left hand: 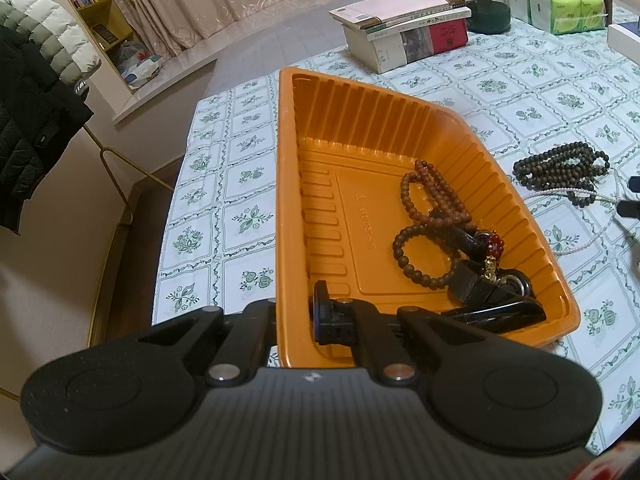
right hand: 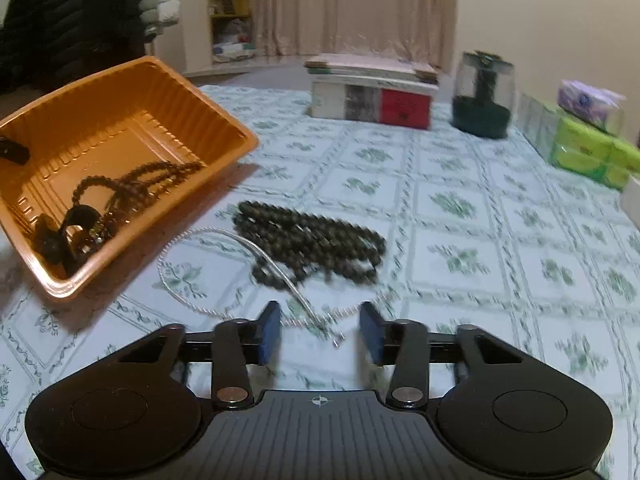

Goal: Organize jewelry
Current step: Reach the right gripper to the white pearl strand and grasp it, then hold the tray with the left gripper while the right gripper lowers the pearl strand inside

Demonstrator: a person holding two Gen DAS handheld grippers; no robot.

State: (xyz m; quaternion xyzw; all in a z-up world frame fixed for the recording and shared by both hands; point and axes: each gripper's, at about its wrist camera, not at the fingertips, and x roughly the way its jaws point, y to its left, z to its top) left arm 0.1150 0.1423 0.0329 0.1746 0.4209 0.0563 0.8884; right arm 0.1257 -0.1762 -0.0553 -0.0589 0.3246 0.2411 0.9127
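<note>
A table (right hand: pixel 500 216) covered by a flower-patterned cloth is seen in both views, with its left edge shown only by the left wrist camera, just beyond the orange tray (left hand: pixel 288 200). The tray's near wall is clamped by the left gripper (left hand: pixel 294 316), one finger inside and one outside, and in the right view the tray appears tilted with one side raised off the cloth. Brown bead strings (left hand: pixel 434 200) and dark pieces are gathered in its lower corner. Open cloth is left to the right of the tray, where a pile of dark beads (right hand: pixel 312 240) lies across a thin pearl strand (right hand: pixel 200 276). Books (right hand: pixel 372 92), a jar (right hand: pixel 482 96) and tissue packs (right hand: pixel 588 140) are kept at the far edge, well apart. The right gripper (right hand: pixel 320 332), shown fully only in its own view, is held wide apart over the strand's near loop, with nothing gripped.
</note>
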